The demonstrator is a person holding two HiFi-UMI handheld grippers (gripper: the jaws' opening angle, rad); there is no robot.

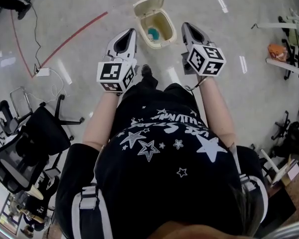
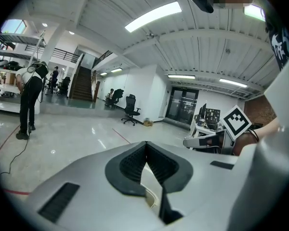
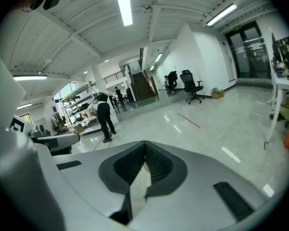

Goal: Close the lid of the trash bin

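The trash bin point(image 1: 165, 38) stands on the floor point(image 1: 89, 4) a little way ahead of the person's shoe point(image 1: 146, 70). In the head view it lies between the two tongs and just beyond their tips. It is a small cream bin, rectangular with rounded corners. Its lid point(image 1: 148, 6) is swung up and back on the far side, with its pale inner face showing, so the mouth is wide open. Down inside the bin lies a small teal thing point(image 1: 152, 33); what it is cannot be made out.

The left tongs point(image 1: 131, 31) are held out in front of the body and point toward the bin's near left corner, not touching it. In the left gripper view their two dark ribbed jaws meet at the tip with nothing clamped between them. The right tongs point(image 1: 186, 25) are held level with them, just beside the bin's right side and clear of it. In the right gripper view their jaws are likewise pressed together and empty.

A red line point(image 1: 74, 36) runs across the floor to the left of the bin. Black office chairs point(image 1: 35, 133) stand well apart at the left edge.
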